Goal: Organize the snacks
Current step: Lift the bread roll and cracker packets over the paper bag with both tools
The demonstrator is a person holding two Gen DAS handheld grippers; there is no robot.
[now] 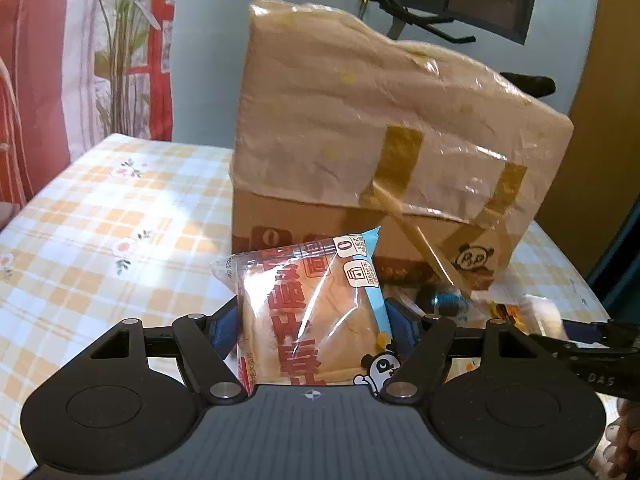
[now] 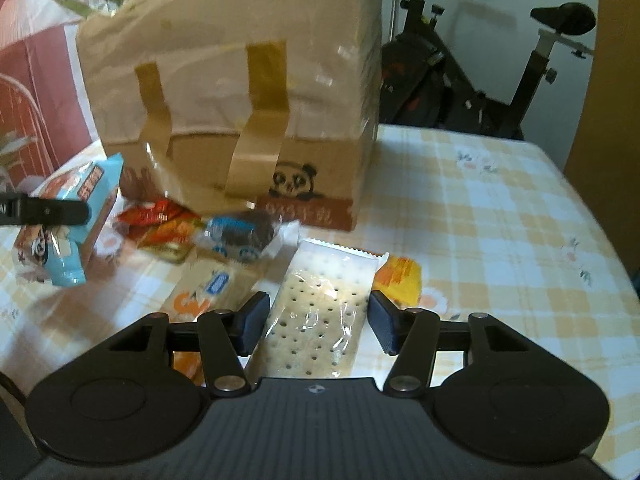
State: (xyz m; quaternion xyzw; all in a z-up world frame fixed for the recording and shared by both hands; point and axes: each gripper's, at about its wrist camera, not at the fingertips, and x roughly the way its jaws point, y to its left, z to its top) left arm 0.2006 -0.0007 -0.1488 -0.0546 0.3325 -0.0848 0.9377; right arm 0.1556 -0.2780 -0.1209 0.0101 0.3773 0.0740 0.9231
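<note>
My left tool [image 1: 312, 320] clamps a bread packet [image 1: 316, 312] upright and clear of the counter [image 1: 100, 208], before the taped cardboard box [image 1: 360, 120]. My right tool [image 2: 316, 320] straddles a cracker packet [image 2: 320, 312]; its pads look just short of contact, so grip is uncertain. The other snacks [image 2: 200, 232] lie loose beside the box, presumably awaiting sorting.

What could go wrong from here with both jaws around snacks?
The left gripper squeezes the soft bread packet; pressing harder could crush it. The right gripper straddles the cracker packet with gaps at both pads, so it may slip. Loose snacks crowd the cardboard box.
</note>
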